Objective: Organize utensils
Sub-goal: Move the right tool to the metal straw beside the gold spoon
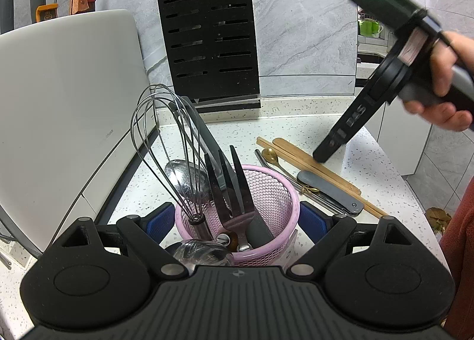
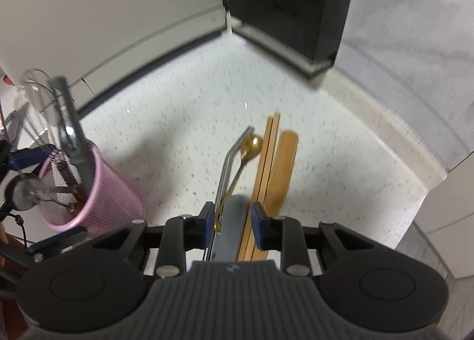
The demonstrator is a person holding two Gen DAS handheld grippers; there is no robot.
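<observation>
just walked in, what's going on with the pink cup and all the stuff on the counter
A person is sorting utensils with a hand-held gripper in each hand. The left hand-held gripper has its blue pads on either side of the pink mesh cup, which already holds a whisk and other tools. The right hand-held gripper is lowered over the loose pile on the counter, its pads straddling a grey-handled utensil beside the wooden chopsticks and gold spoon.

- left wrist cam: shallow downward tilt, tight over pink basket (image 1: 266, 191), faces far wall and knife block (image 1: 207, 43)
- right wrist cam: steep downward, close over loose utensils (image 2: 266, 168)
- shared: basket, utensils, block, speckled counter (image 1: 370, 156)
</observation>
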